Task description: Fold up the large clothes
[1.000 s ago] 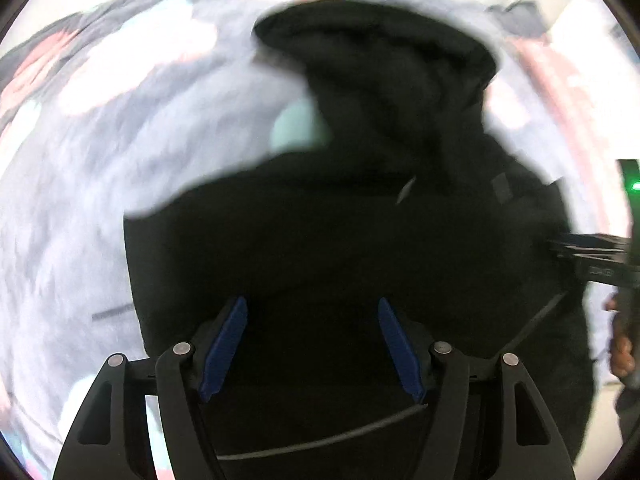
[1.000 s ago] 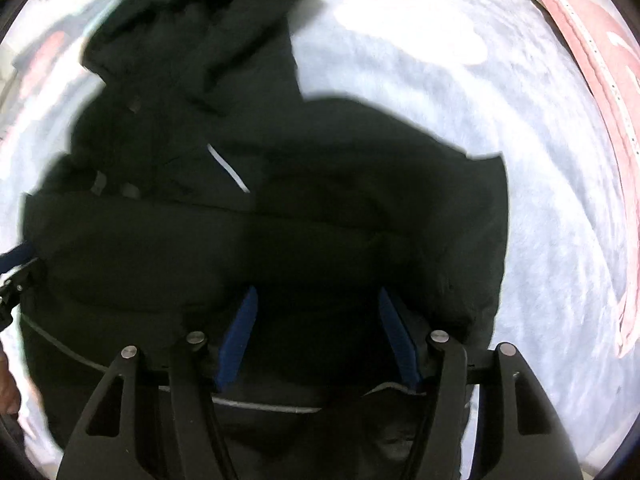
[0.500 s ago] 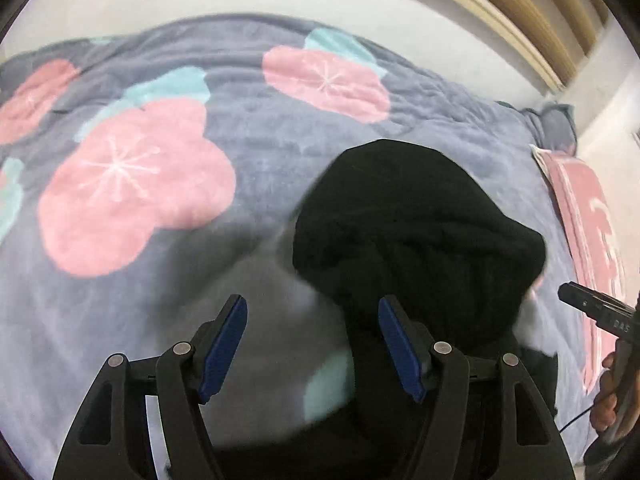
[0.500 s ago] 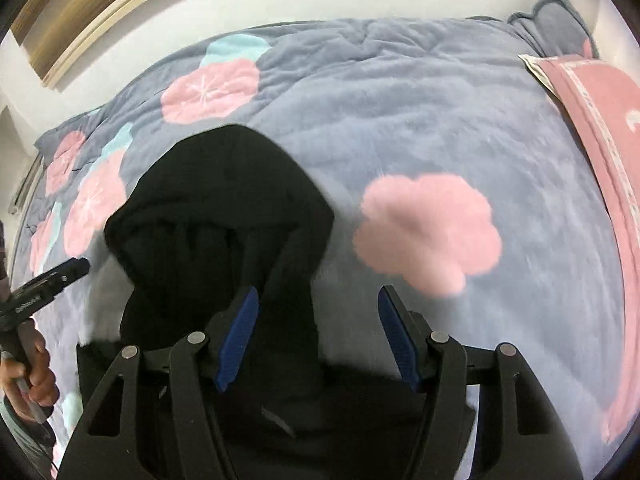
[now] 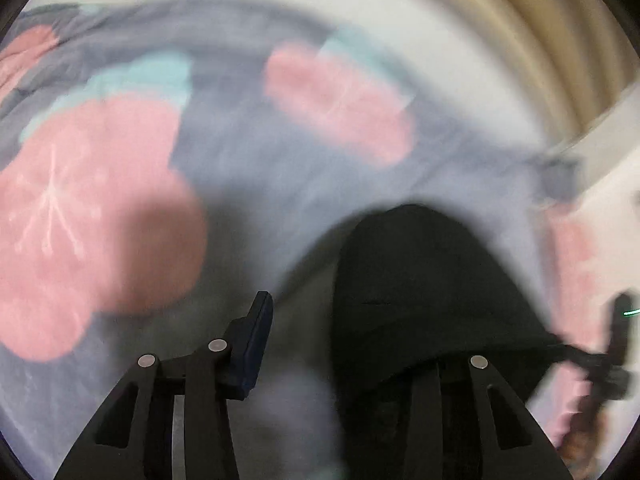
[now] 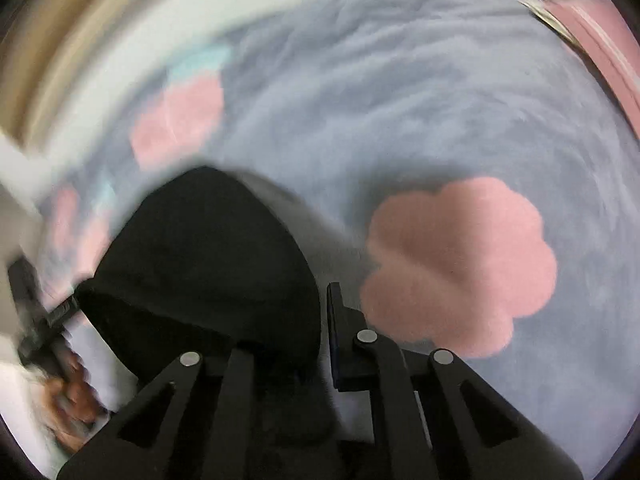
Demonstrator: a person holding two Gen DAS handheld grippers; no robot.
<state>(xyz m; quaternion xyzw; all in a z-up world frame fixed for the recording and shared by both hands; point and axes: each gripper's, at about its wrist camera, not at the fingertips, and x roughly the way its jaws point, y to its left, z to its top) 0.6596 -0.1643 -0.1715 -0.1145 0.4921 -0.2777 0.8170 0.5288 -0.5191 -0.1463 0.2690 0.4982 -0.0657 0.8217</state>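
A black hooded jacket lies on a grey-blue bedspread with pink flowers. Its hood point(image 5: 424, 280) fills the lower right of the blurred left wrist view and the lower left of the right wrist view point(image 6: 208, 264). My left gripper point(image 5: 340, 344) is open; its left pad point(image 5: 256, 340) shows, and the right finger is dark against the hood. My right gripper point(image 6: 280, 332) is open, with its right pad point(image 6: 340, 336) beside the hood and its left finger over the black cloth. Neither gripper holds anything.
The bedspread point(image 6: 420, 112) stretches ahead to a pale wall and wooden slats point(image 5: 540, 32). A pink towel or mat point(image 6: 600, 40) lies at the far right. The other gripper and the hand holding it appear at each view's outer edge point(image 5: 612, 352) point(image 6: 44, 320).
Both grippers have pulled back and tilted up from above the jacket's body. The views now show only the hood and the bed beyond. Both frames are blurred by motion.
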